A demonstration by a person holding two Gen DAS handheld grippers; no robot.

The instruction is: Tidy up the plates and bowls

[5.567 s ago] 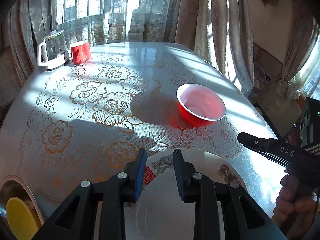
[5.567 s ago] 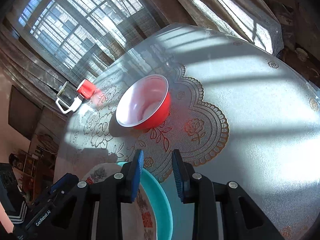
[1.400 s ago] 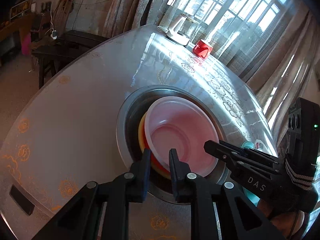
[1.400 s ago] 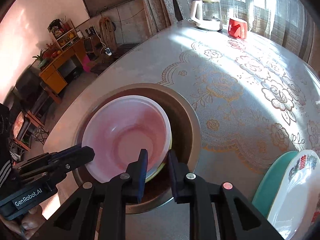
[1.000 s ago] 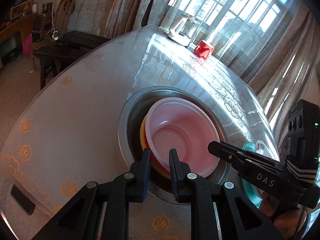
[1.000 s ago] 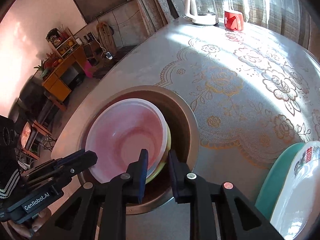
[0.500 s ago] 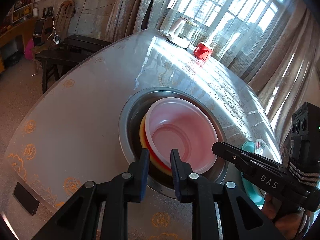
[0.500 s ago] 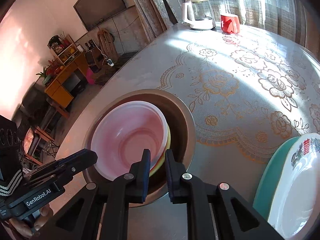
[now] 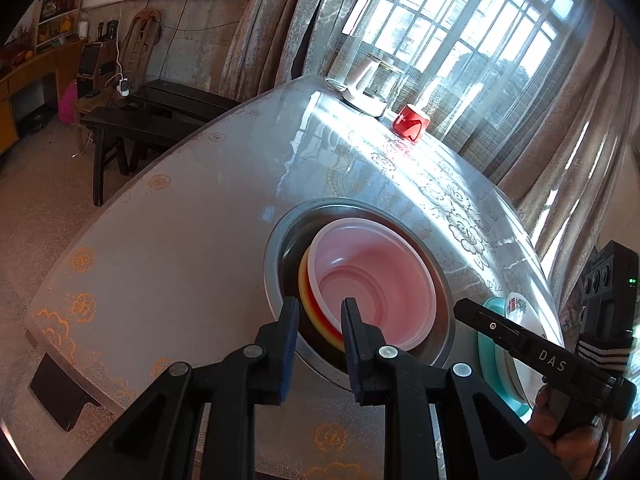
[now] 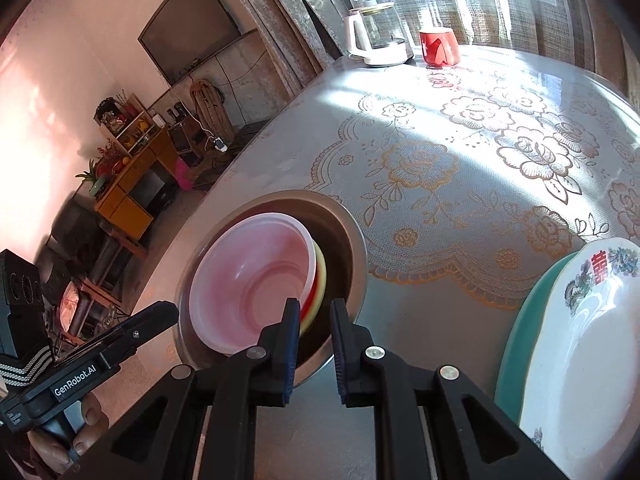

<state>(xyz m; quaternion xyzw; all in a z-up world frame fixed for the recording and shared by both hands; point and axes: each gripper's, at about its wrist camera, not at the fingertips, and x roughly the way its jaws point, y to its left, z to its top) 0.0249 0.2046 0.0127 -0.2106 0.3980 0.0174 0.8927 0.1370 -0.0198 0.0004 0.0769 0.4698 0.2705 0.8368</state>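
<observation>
A red bowl with a pale pink inside (image 9: 372,284) sits nested on a yellow bowl (image 9: 305,280) inside a large metal basin (image 9: 276,240) on the table; the stack also shows in the right wrist view (image 10: 252,280). My left gripper (image 9: 318,310) is open and empty just above the basin's near rim. My right gripper (image 10: 314,312) is open and empty at the basin's other side, beside the bowls. A white floral plate (image 10: 592,340) lies on a teal plate (image 10: 516,344) to the right.
A glass kettle (image 10: 376,36) and a red mug (image 10: 438,46) stand at the table's far edge by the window. A lace floral cloth (image 10: 460,152) covers the table. A dark bench (image 9: 152,120) stands past the table's left edge.
Since 5.6 s ago the red bowl has gone from the tabletop into the basin on the yellow bowl. In the last second both grippers opened a little and drew back from the bowl rim.
</observation>
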